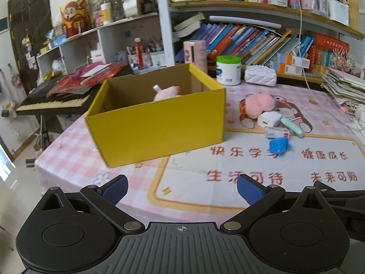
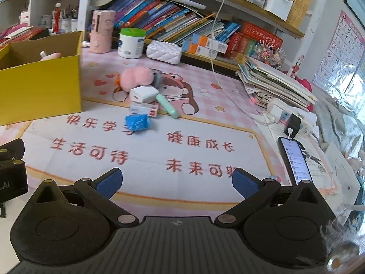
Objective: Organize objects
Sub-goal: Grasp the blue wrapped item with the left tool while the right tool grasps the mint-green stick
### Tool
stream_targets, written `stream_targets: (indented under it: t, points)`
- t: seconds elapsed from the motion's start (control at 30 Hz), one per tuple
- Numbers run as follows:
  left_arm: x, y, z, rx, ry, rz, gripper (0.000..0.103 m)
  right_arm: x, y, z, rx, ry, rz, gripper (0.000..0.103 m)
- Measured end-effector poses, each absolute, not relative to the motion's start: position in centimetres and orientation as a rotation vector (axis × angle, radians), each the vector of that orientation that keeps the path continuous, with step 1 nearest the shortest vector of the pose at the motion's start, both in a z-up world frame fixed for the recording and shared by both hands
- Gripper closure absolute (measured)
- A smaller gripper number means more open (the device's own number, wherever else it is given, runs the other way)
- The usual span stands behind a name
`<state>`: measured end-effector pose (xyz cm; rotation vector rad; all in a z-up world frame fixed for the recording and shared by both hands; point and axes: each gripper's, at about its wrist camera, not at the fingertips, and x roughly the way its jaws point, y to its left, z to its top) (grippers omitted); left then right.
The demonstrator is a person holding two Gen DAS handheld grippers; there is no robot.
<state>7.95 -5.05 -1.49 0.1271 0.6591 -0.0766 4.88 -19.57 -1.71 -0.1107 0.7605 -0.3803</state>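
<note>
Yellow open-topped cardboard box (image 1: 157, 118) sits at 11 o'clock as collection bin; loose blue crumpled plastic bag (image 2: 136, 122) awaits at 12. Both hand-held grippers, left (image 1: 181, 188) and right (image 2: 175, 182), hover spread, empty.

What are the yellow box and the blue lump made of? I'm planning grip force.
The yellow open-topped box looks like cardboard: matte brown inside, folded edges. The crinkled blue lump seems thin glossy plastic film, perhaps a bag; its wrinkles catch light.
</note>
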Motion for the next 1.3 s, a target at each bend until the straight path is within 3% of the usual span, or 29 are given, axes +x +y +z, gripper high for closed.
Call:
stream_targets:
  t: [0.8,1.2,1.3]
  points:
    - [15.2,-10.4,-2.0,0.026,0.697,0.048,0.001,16.0,-26.7,-2.3,-0.106,0.792,-0.126,0.003]
    - [16.8,-12.6,-2.9,0.005,0.746,0.085,0.002,19.9,-29.1,-3.6,-0.038,0.793,0.002,0.018]
    - [17.2,-13.5,-3.5,-0.016,0.777,0.044,0.003,20.8,-30.6,-3.6,-0.018,0.773,-0.009,0.028]
